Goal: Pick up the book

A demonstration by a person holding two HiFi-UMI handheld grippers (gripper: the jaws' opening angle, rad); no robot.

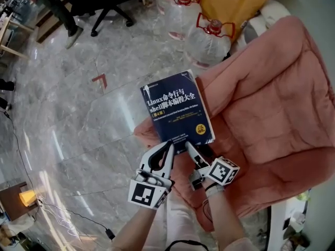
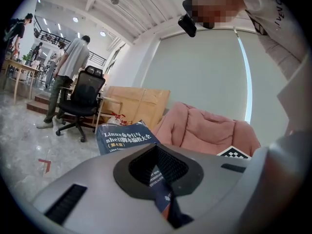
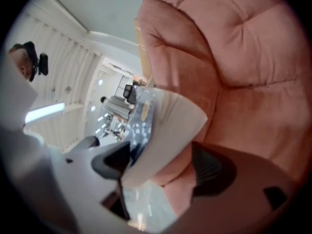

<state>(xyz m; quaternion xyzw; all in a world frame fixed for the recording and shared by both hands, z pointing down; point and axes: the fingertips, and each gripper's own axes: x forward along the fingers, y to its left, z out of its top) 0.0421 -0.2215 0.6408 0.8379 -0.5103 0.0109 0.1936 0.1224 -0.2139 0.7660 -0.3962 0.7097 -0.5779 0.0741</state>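
1. Looking down in the head view, the blue book (image 1: 177, 111) lies on the near left edge of the pink armchair (image 1: 272, 103). Its far left corner sticks out over the shiny floor (image 1: 78, 114).
2. Only this view shows both tools side by side at the book's near edge. The left gripper (image 1: 168, 148) is on the left and the right gripper (image 1: 196, 150) is just beside it. Big water bottles (image 1: 209, 38) stand on the floor far behind the book.
3. Only the left gripper view shows that gripper's jaws squeezed tight on the book's near edge. It also shows a black office chair (image 2: 83, 94) and a person (image 2: 73, 57) standing far off on the left.
4. Only the right gripper view shows the book's white pages (image 3: 165, 130) from the side. They sit between that gripper's jaws, which are wide apart and loose. The right pad (image 3: 209, 167) does not touch the book.
5. The left arm (image 1: 131, 237) and the right arm (image 1: 222, 213) come in from the near edge. Both grippers point away from the person and tip a little down.
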